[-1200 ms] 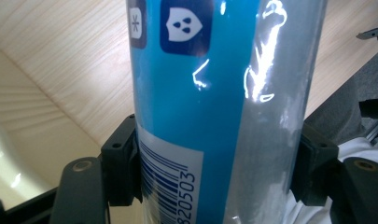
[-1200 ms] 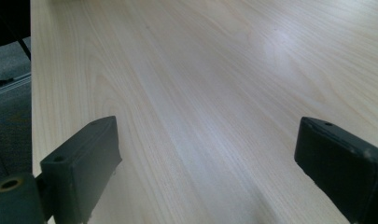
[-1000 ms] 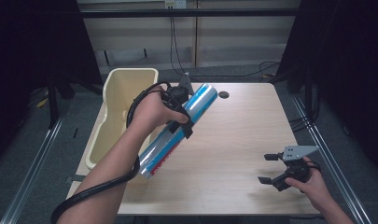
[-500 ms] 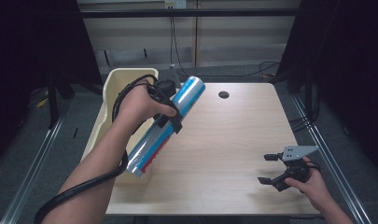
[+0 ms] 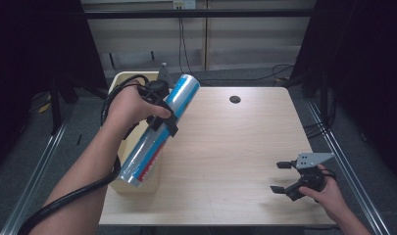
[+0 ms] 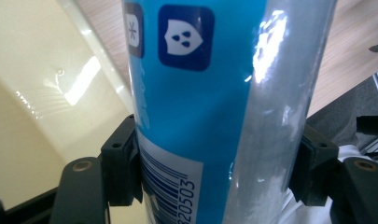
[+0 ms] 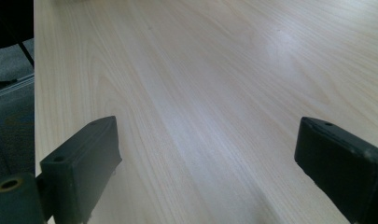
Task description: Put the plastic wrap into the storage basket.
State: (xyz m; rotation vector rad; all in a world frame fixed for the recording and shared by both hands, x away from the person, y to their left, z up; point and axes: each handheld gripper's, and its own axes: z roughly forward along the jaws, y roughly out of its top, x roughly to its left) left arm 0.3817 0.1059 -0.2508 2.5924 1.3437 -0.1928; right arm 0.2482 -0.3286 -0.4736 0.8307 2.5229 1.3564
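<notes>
A long blue and silver roll [image 5: 159, 132] in shiny wrap slants over the table's left edge, its lower end above the cream bin [image 5: 118, 81]. My left gripper [image 5: 162, 115] is shut on the roll's middle. In the left gripper view both black pads [image 6: 123, 161] press on the roll [image 6: 210, 107], whose barcode label faces the camera, with the bin's cream wall [image 6: 32, 93] behind it. My right gripper [image 5: 283, 177] rests low at the table's front right, open. The right gripper view has bare wood [image 7: 200, 93] between its two wide-apart jaws.
The wooden table [image 5: 235, 147] has a round black cable hole [image 5: 235, 99] near its far edge. The cream bin hangs beside the table's left side. Metal rails run along the floor on both sides. Cables lie on the floor behind the table.
The left hand has carried the roll leftward and a little up, from over the table to over the bin's edge. The right gripper has stayed put.
</notes>
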